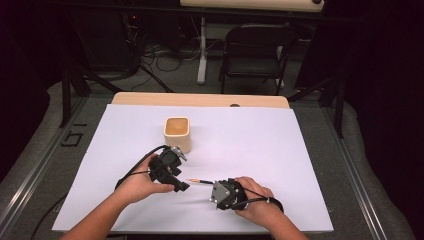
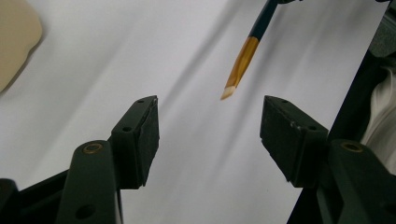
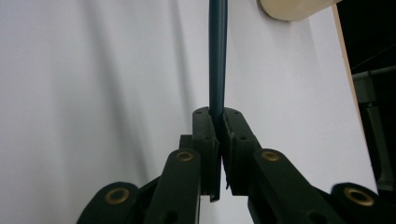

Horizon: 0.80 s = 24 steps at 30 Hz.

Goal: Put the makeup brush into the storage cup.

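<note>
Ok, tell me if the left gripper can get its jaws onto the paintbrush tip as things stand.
Probably yes. The left gripper stands open, and the paintbrush tip hangs just ahead of the gap between its jaws with nothing between. The right gripper clamps the handle, so the brush should stay put.

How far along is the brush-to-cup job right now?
Done: the right gripper is clamped on the paintbrush handle. In hand: the brush tip hangs between the left gripper's open jaws, untouched by either pad. Left, likely: getting the brush into the beige cup, which stands apart across the white sheet.
</note>
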{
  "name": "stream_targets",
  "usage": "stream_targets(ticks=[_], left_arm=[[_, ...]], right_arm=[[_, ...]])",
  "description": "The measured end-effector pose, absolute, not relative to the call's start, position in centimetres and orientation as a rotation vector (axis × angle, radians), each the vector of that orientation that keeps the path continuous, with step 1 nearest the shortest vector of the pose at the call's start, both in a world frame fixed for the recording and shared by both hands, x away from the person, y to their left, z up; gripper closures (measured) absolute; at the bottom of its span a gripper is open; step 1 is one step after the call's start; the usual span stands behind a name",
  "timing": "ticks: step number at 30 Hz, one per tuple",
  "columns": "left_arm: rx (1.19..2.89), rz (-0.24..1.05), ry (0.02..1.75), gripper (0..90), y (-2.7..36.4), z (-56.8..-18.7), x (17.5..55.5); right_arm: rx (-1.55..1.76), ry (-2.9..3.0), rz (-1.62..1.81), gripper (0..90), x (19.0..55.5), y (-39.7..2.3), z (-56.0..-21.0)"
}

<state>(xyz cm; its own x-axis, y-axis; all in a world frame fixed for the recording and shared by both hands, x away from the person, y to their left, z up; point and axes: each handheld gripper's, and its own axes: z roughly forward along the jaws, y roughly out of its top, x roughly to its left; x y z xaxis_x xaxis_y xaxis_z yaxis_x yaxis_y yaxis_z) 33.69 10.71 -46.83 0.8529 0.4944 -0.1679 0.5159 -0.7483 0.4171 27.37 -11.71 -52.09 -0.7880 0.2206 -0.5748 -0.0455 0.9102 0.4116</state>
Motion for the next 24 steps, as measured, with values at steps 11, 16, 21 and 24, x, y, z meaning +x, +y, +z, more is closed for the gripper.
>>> stream_targets(ticks=[11,16,21,24], left_arm=[[2.464,-0.08,0.805,44.2,11.6,-47.9,33.8],[2.433,-0.088,0.828,44.8,12.0,-48.2,33.8],[2.371,-0.087,0.851,46.0,12.5,-48.3,33.8],[2.352,-0.084,0.855,47.8,12.6,-48.3,33.8]], right_arm=[[0.286,2.471,0.656,85.0,28.1,-12.3,-51.5],[0.391,2.493,0.746,85.0,28.4,-12.7,-51.4],[0.511,2.527,0.859,85.1,28.9,-13.3,-51.3],[0.569,2.529,0.895,85.0,29.2,-13.4,-51.4]])
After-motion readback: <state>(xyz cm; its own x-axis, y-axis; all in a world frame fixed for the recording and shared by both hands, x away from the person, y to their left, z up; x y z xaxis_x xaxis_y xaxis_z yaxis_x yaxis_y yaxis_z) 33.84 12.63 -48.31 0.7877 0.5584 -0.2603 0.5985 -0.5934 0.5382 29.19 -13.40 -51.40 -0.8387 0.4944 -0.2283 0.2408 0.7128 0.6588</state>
